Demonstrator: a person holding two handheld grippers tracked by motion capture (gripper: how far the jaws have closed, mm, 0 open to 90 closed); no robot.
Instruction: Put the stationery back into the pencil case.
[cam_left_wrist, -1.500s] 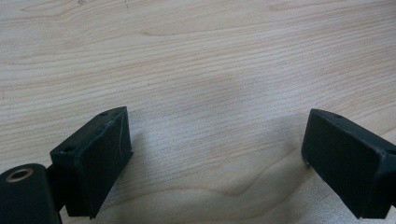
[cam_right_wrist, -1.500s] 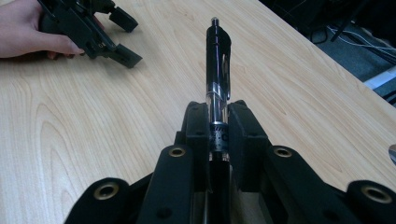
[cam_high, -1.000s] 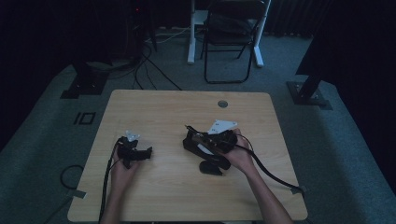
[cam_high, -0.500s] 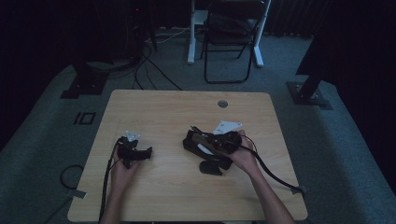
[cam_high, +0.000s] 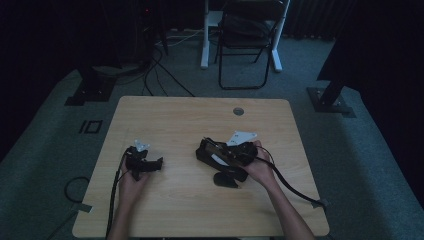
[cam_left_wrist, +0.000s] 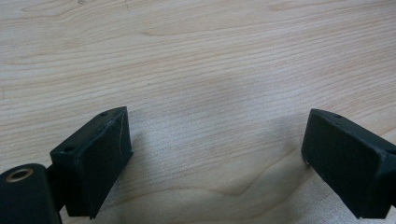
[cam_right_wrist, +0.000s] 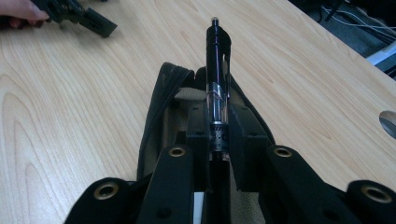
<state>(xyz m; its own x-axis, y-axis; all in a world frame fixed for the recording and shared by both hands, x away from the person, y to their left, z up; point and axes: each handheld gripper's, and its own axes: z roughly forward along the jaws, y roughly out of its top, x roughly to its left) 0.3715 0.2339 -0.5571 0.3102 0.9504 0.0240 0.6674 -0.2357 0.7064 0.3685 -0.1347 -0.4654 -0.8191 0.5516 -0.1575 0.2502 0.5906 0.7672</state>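
over the open pouch (cam_right_wrist: 161, 100), right tongs (cam_right_wrist: 218, 123) clenched on a pen (cam_right_wrist: 217, 70)
the pen's long axis runs straight out along the jaws, its tip above the pouch mouth on the desk (cam_high: 175, 120); left tongs (cam_left_wrist: 217, 154) released, well apart (resting near the desk's left side). since the earlier frame the right hand has shifted only slightly.

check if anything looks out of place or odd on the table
Nothing stands out. The right gripper holds a black pen straight over an open black fabric pouch; the left gripper rests open on the bare wooden table.
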